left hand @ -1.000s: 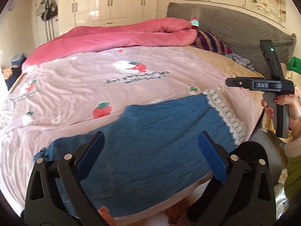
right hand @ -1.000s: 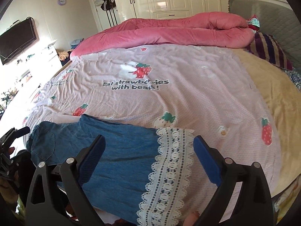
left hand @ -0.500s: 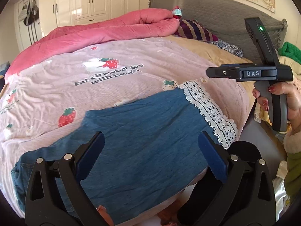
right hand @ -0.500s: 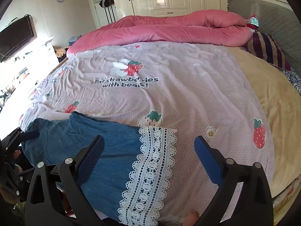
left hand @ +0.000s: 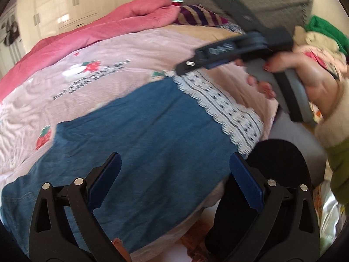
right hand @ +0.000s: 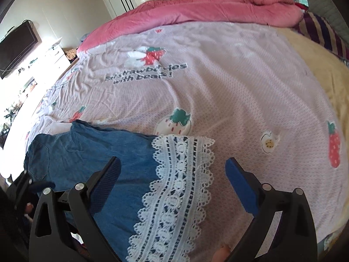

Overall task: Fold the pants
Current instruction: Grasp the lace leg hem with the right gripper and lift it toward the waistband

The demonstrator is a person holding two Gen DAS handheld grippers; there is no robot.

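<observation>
Blue denim pants point(left hand: 152, 144) with a white lace hem point(left hand: 220, 107) lie flat along the near edge of the bed; in the right wrist view the denim point(right hand: 104, 152) is on the left and the lace hem point(right hand: 178, 187) runs down the middle. My left gripper point(left hand: 174, 174) is open and empty, just above the middle of the pants. My right gripper point(right hand: 172, 176) is open and empty, over the lace hem; it also shows in the left wrist view point(left hand: 220, 59), held by a hand just beyond the hem.
The bed has a pink strawberry-print cover point(right hand: 218, 87), with a rolled pink quilt point(right hand: 207, 6) and a striped pillow point(left hand: 196, 17) at the far side. A grey headboard point(left hand: 272, 2) and a green garment point(left hand: 325, 30) stand to the right. A TV point(right hand: 17, 45) hangs at left.
My left gripper has swung right along the pants toward the lace hem. My right gripper has come down and forward, closer to the hem. Both stayed open.
</observation>
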